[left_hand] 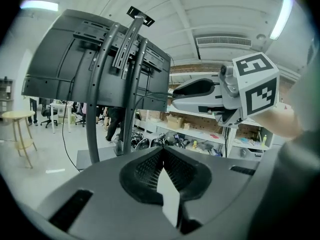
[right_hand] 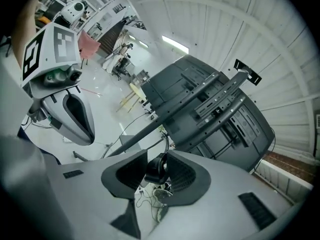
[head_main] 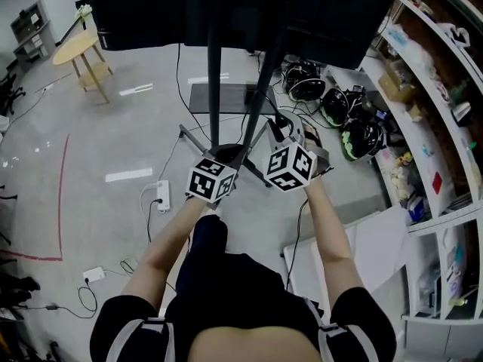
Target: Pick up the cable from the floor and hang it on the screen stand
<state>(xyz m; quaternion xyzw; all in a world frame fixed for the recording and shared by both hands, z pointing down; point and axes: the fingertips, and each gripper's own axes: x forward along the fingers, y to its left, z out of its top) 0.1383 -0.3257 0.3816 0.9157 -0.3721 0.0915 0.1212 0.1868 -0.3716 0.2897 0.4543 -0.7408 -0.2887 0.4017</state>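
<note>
The screen stand (head_main: 214, 74) rises right in front of me, its black poles carrying the dark screen (left_hand: 60, 59). My right gripper (right_hand: 156, 160) is shut on the black plug end of the cable (right_hand: 156, 170), and the thin cable (left_hand: 156, 93) runs from it toward the stand's poles. In the head view the cable (head_main: 278, 124) shows just ahead of the right marker cube (head_main: 290, 164), close to the slanted pole. My left gripper (left_hand: 162, 153) is shut with nothing between its pads, beside the right one and near the upright pole. The stand (right_hand: 200, 101) fills the right gripper view.
The stand's base plate (head_main: 223, 98) lies on the grey floor behind the poles. Several helmets (head_main: 306, 89) and loose wires lie at the right, beside long white shelves (head_main: 430, 127). A power strip (head_main: 162, 194) lies at the left, a round wooden stool (head_main: 79, 47) farther off.
</note>
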